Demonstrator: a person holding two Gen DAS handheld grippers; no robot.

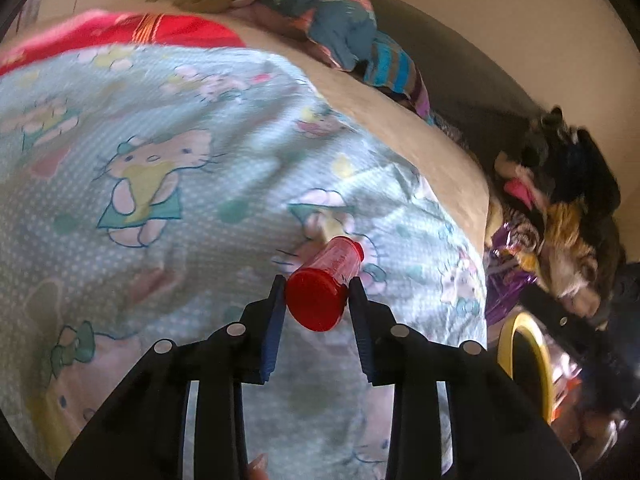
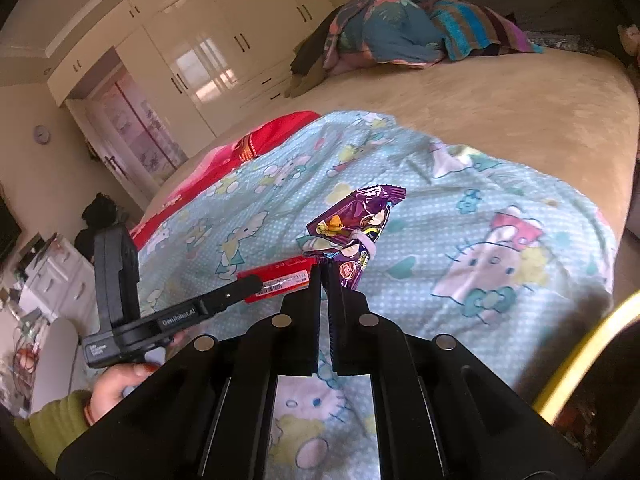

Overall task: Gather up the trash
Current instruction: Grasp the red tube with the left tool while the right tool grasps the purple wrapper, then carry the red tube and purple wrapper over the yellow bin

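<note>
My left gripper [image 1: 316, 282] is shut on a red plastic container [image 1: 320, 292] with a red cap, held above the cartoon-print sheet [image 1: 160, 140]. In the right wrist view the same red container [image 2: 280, 276] shows a barcode label beside the left gripper's finger. My right gripper [image 2: 325, 276] is shut on a crumpled purple snack wrapper [image 2: 356, 224], which sticks up from its fingertips. The wrapper [image 1: 508, 264] also shows at the right of the left wrist view. A bin with a yellow rim [image 1: 528, 356] sits low on the right, just off the bed's edge.
The beige bed [image 2: 520, 112] carries the blue sheet [image 2: 480, 220], a red blanket [image 2: 240, 152] and a pile of clothes [image 2: 400, 28] at its far side. A cream wardrobe [image 2: 200, 60] stands behind. A hand in a green sleeve [image 2: 116, 384] holds the left gripper. The bin's yellow rim [image 2: 592, 340] shows at right.
</note>
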